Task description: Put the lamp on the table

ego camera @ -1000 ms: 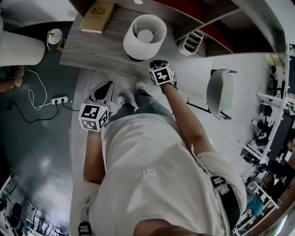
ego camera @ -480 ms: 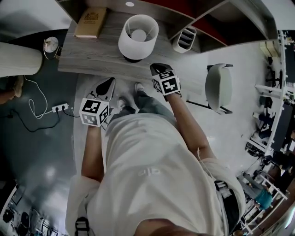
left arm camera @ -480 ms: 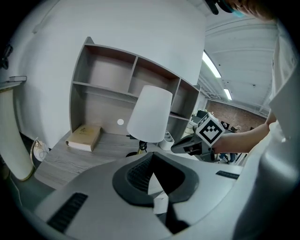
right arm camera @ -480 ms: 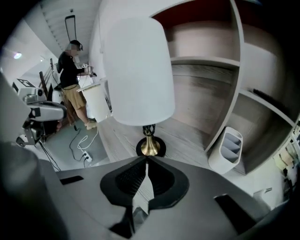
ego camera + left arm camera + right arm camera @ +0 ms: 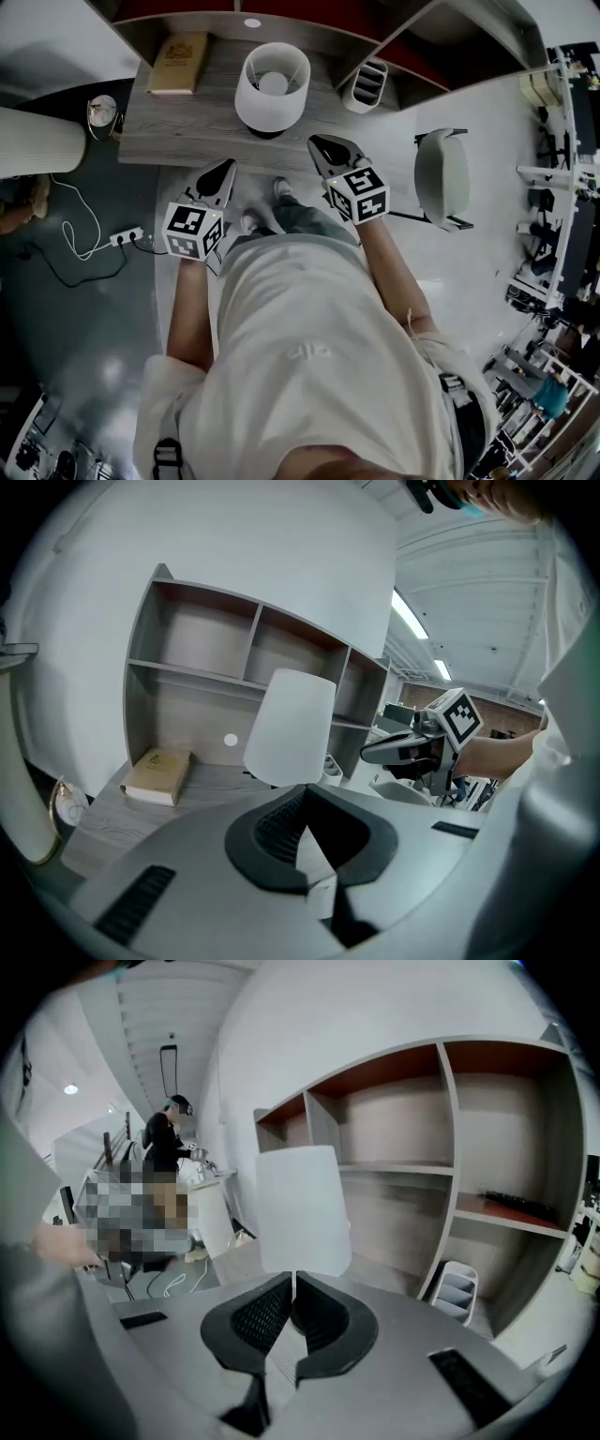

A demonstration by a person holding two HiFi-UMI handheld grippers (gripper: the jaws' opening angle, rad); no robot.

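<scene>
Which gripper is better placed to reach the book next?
Left, probably. The book lies on the table's left end, ahead of the left gripper; the lamp stands between it and the right gripper.

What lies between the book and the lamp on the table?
Nothing. In the head view, only bare wood of the table shows between the book and the lamp.

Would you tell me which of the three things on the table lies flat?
The book, at the left end of the table; the lamp and the organizer stand upright.
</scene>
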